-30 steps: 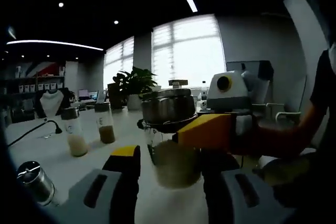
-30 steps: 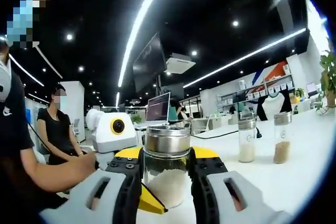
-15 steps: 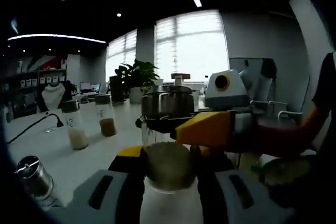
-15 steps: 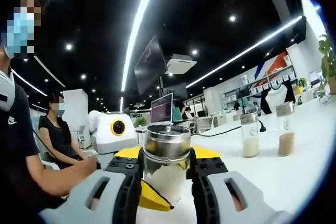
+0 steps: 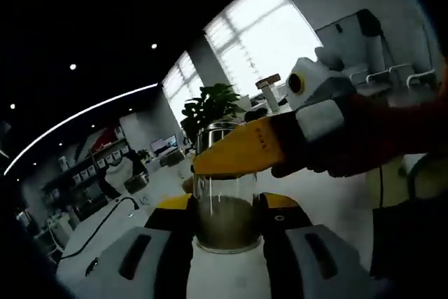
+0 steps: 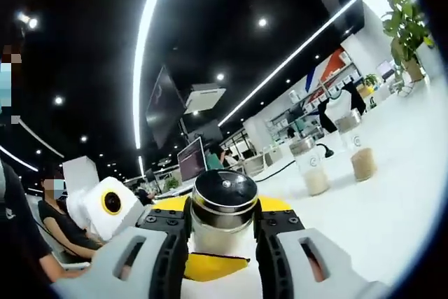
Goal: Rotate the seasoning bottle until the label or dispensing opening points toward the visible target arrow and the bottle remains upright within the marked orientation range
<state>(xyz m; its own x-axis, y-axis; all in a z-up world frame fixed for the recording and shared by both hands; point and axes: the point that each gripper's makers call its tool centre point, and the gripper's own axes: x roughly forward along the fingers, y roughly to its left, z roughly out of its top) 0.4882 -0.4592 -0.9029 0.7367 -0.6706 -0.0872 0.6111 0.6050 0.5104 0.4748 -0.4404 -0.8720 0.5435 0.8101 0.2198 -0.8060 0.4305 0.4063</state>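
We saw both the left tool (image 5: 225, 225) and the right tool (image 6: 222, 232) clamped on the tilted seasoning bottle (image 6: 224, 209).

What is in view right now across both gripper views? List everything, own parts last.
seasoning bottle: one, clear glass with a silver cap, pale granules inside, held between both grippers' jaws.
other bottles: two, clear with silver caps, one with white and one with tan contents, standing on the table in the right gripper view.
table: one, white, under everything.
potted plant: one, green, by the window in the left gripper view.
black cable: one, lying on the table in the left gripper view.
laptop: one, screen lit, behind the bottle in the right gripper view.
seated person: one, dark top, in the right gripper view.
left gripper: grey, black and yellow, jaws closed on the bottle's body.
right gripper: same colours, jaws closed below the cap.
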